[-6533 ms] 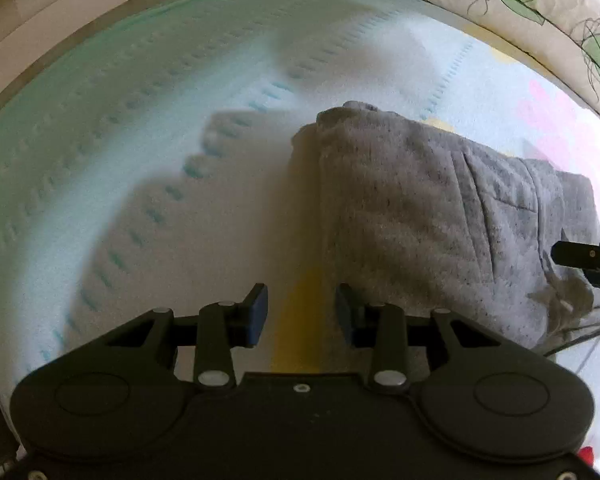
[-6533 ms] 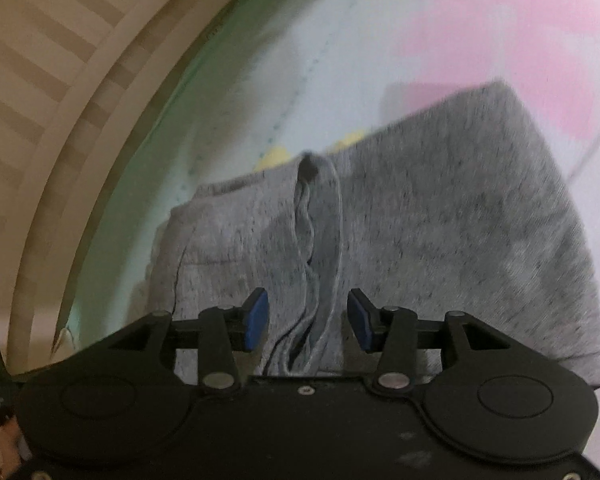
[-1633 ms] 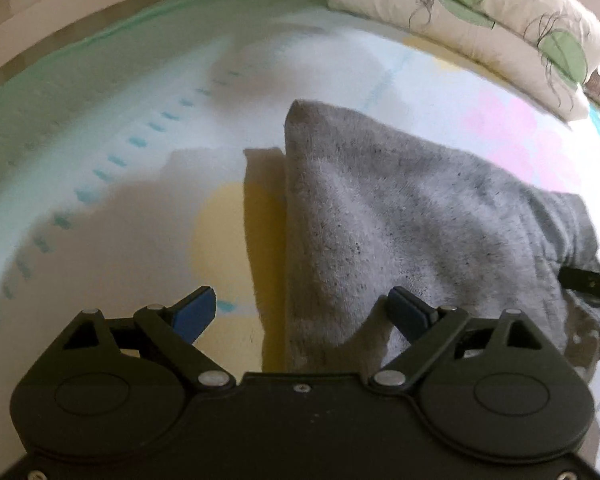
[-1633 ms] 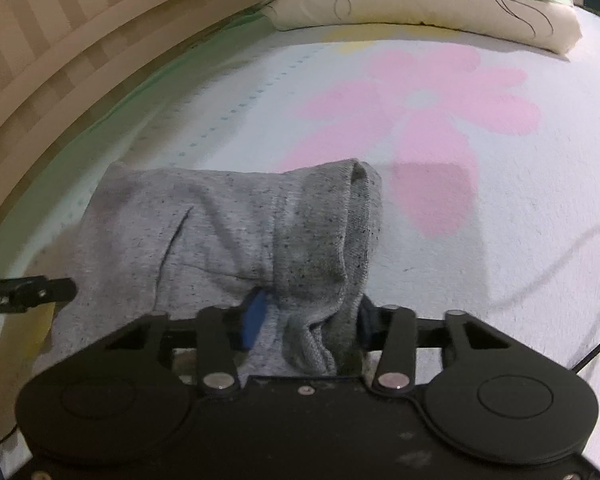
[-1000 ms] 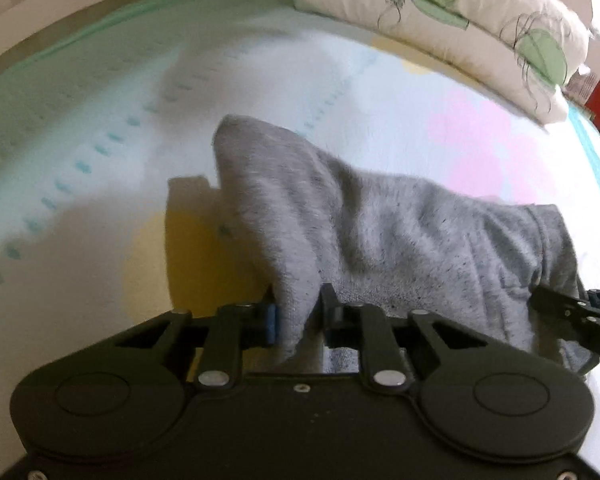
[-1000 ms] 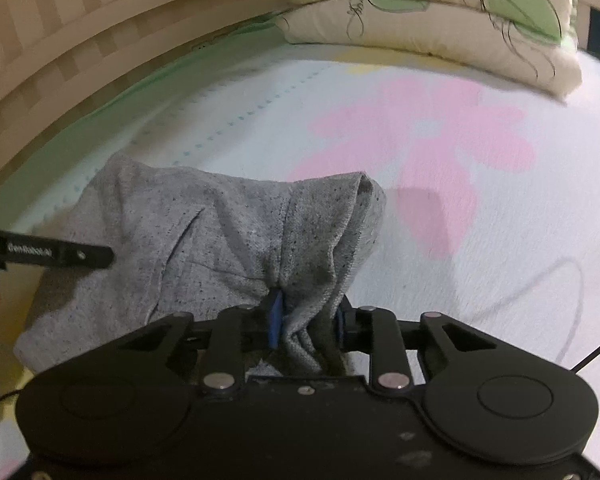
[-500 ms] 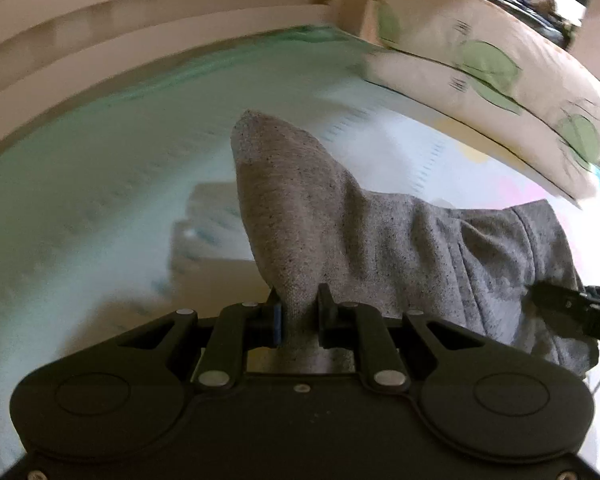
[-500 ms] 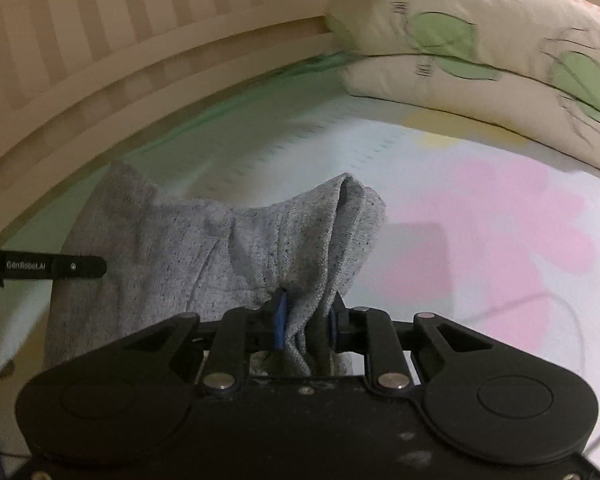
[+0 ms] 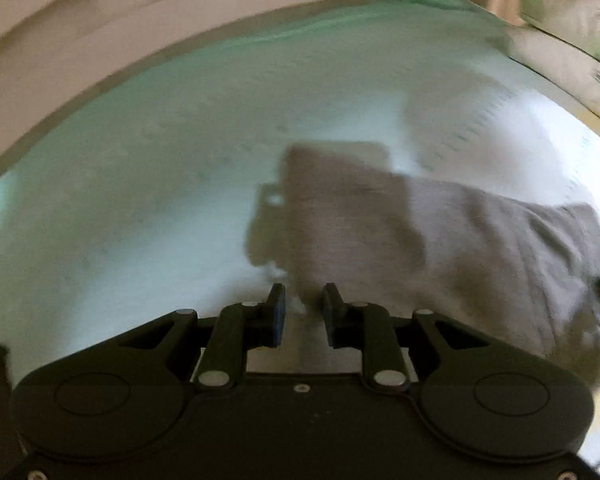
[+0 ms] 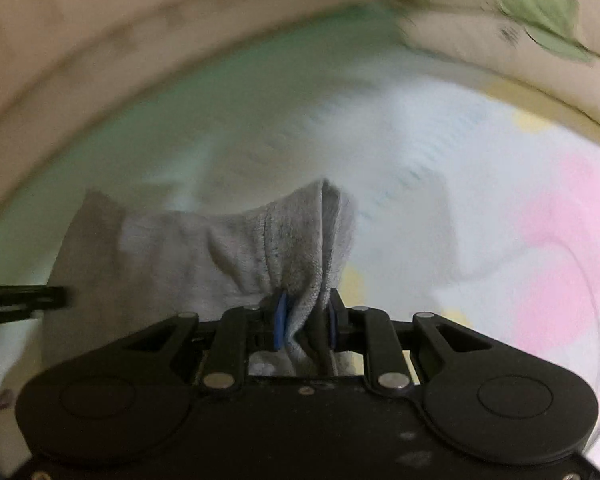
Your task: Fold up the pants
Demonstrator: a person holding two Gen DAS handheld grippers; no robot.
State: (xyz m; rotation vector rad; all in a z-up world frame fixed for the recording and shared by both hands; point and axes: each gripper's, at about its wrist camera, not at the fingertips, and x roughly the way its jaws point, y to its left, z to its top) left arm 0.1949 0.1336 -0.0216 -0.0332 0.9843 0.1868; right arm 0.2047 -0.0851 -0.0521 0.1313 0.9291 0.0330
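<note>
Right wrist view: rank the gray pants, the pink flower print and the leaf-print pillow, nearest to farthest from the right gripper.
1. Gray pants: bunched between the right gripper jaws.
2. Pink flower print: on the sheet, to the right.
3. Leaf-print pillow: far, upper right.

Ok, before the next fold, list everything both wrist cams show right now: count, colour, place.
pants: one, grey, bunched on the bed between both grippers
bed sheet: one, white with pink flower, yellow spots and a green edge, under the pants
pillows: two stacked, cream with green leaves, far right of the bed
bed frame: one, beige, curving behind the sheet
left gripper: black with blue pads, a small gap shows between the pads, at the pants' edge; view blurred
right gripper: black with blue pads, clamped on a pants fold
</note>
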